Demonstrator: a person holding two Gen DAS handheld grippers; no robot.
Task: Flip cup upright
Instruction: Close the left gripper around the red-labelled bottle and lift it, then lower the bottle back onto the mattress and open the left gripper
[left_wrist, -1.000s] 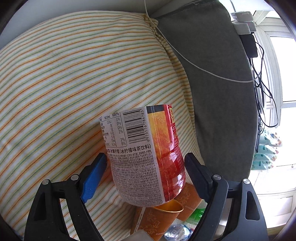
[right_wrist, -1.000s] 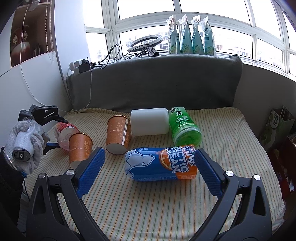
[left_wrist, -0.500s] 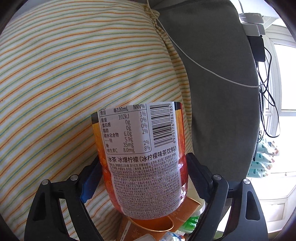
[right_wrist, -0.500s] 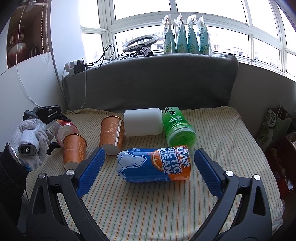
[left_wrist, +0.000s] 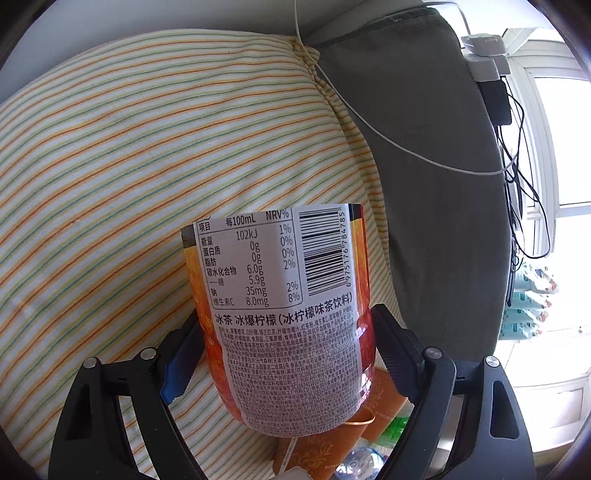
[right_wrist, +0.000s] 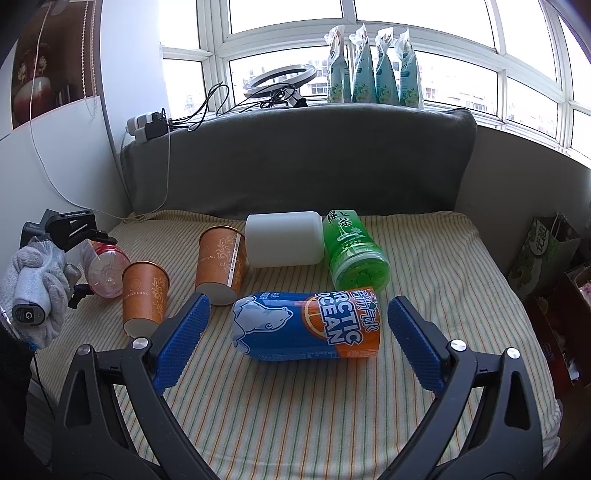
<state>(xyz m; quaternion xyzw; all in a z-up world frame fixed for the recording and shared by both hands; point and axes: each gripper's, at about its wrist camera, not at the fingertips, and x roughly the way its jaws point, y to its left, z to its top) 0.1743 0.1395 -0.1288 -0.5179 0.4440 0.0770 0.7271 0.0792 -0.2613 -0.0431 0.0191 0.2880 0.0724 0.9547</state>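
A left gripper with black arms and blue finger pads is clamped on a clear plastic cup wrapped in a red-and-orange iced-tea label, one pad pressed to each side, the white nutrition panel and barcode facing the camera. Beyond the held cup spreads a cushion covered in cream cloth with orange and green stripes, backed by a grey padded bolster. The right gripper hangs with its jaws spread wide and nothing between the pads. Just ahead of it, between the fingers, a blue and orange Arctic Ocean cup lies on its side. Beyond that lie a green tea-label cup and a white plastic container, touching each other. Ahead to the left are two orange paper cups, both mouth down. A hand in a grey knit glove is at the far left.
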